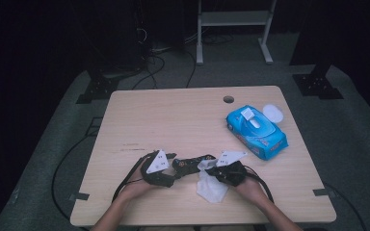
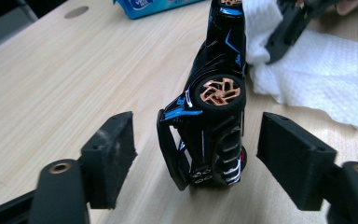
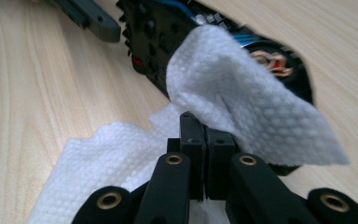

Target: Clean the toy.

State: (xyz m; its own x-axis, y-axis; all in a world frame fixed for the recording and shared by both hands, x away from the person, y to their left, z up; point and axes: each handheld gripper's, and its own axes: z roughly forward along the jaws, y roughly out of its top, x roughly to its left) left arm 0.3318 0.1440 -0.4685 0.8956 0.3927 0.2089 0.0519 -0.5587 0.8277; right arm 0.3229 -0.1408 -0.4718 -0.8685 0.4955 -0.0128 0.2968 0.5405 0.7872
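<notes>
Wiping looks like the step in hand. Left of centre low in the high view, the left gripper [image 1: 169,169] has its jaws spread either side of the black toy car [image 2: 214,112], not touching it; closing them would steady it. Just right, the right gripper [image 3: 206,140] pinches a white wipe [image 3: 242,93] draped against the car; short, light strokes suit. The blue wipe pack [image 1: 256,132] lies upper right.

We can read no text anywhere. The blue wet-wipe pack [image 1: 257,132] carries printing on its side, and the black toy car [image 2: 213,105] bears small white markings by its wheel, but both are too small and blurred to make out.
</notes>
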